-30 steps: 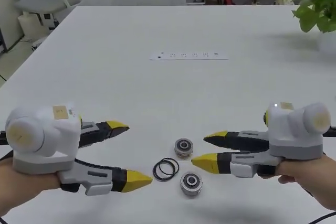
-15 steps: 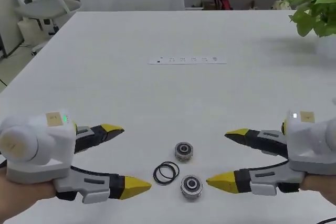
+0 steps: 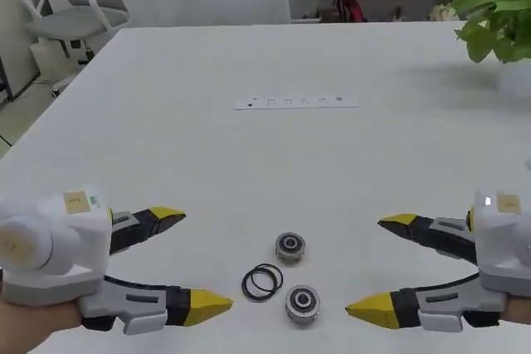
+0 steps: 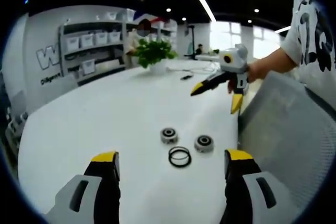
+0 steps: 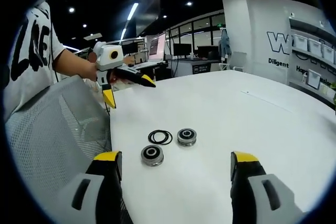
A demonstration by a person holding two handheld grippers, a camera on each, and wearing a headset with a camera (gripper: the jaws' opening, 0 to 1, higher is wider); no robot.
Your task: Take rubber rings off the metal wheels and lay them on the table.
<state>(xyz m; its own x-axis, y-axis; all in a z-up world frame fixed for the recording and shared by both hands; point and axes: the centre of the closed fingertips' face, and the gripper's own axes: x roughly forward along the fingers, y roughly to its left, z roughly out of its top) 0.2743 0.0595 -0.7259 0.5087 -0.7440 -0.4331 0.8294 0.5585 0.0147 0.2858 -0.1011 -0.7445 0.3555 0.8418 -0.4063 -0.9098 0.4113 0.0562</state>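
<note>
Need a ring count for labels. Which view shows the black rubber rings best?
Head view: it looks down on the rubber rings, so the overlapping loops read as separate circles. The left gripper view and the right gripper view both show them at a low angle, flattened and smaller.

Two rubber rings (image 3: 262, 280) lie overlapped on one table (image 3: 249, 155). Two metal wheels sit beside the rings: a far wheel (image 3: 289, 245) just beyond them and a near wheel (image 3: 302, 302) just to their right. Two grippers flank the rings, the left gripper (image 3: 201, 258) and the right gripper (image 3: 367, 266). One potted plant (image 3: 498, 6) stands well beyond the rings.
</note>
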